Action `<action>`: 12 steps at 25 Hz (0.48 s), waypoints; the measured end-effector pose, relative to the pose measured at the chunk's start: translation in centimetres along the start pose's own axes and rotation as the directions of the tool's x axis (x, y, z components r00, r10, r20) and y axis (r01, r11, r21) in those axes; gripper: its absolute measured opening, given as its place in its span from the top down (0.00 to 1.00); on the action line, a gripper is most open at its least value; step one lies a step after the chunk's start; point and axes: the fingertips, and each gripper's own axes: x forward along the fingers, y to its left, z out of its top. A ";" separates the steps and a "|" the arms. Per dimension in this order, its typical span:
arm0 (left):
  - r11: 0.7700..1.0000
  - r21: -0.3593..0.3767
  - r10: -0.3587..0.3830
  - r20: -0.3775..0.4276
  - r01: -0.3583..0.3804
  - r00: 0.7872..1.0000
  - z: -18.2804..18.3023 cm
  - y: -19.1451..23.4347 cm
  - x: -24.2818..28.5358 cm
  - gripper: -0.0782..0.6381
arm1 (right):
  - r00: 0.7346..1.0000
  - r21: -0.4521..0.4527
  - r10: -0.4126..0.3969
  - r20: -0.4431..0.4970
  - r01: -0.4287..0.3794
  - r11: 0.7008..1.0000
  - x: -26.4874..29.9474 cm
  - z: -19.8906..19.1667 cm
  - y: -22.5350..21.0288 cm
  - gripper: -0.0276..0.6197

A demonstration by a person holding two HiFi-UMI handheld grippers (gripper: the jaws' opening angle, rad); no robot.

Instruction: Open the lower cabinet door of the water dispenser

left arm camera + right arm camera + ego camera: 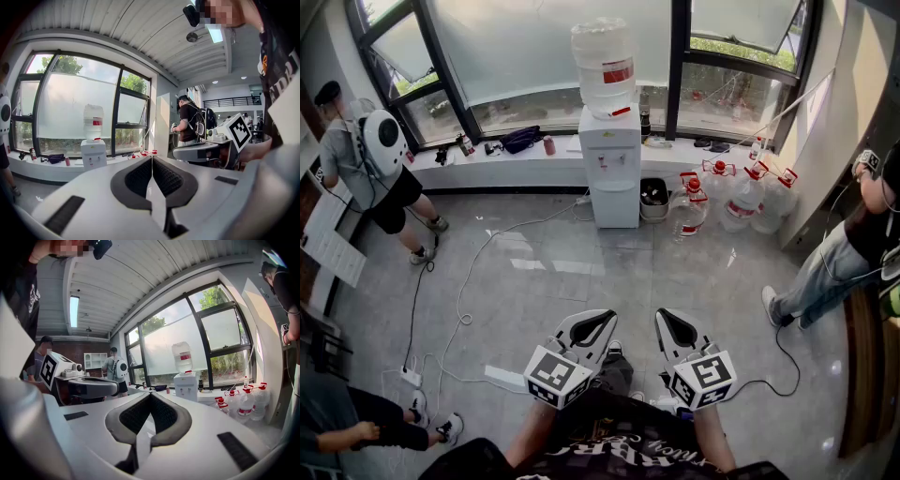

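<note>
Head view: the water dispenser (611, 164) is standing upright against the window ledge, and the lower cabinet door (616, 204) is sitting closed in its bottom half, under the taps. A clear bottle (604, 66) is sitting inverted on top of the dispenser, a small bin (653, 199) is touching or nearly touching its right side, and spare jugs (741, 197) are crowding the floor further to its right. The left gripper (598, 324) and the right gripper (673, 326) are hovering well apart from the dispenser, side by side, both aiming towards it.

Left gripper view: the jaws are pressing together with nothing between them, and the dispenser is showing small and distant, left of the jaw line.

Right gripper view: these jaws are likewise meeting fully, gripping nothing, with the dispenser far ahead and slightly right of the jaw line.

The door is probably behaving as a light, stiff panel swinging on one vertical edge. Its free edge or a recess there looks like the place to grip, though which side that is cannot be told from here. With the bottle loading the top, a gentle pull is advisable. The dispenser's long axis is running vertically, and the door is facing into the room, towards the grippers.
</note>
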 end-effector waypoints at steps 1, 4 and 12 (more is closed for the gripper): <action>1.000 -0.001 -0.001 -0.002 0.001 1.000 -0.1 -0.2 0.0 0.86 | 1.000 0.000 0.002 -0.002 -0.002 1.000 0.0 0.0 0.0 0.94; 1.000 -0.004 -0.006 -0.008 0.006 1.000 -0.3 -0.5 -0.1 0.86 | 1.000 -0.001 0.004 -0.005 -0.004 1.000 -0.1 0.0 0.1 0.94; 1.000 -0.009 -0.009 -0.018 0.009 1.000 -1.0 -1.2 -0.6 0.86 | 1.000 -0.002 0.013 -0.017 -0.013 1.000 -0.7 -0.7 0.6 0.94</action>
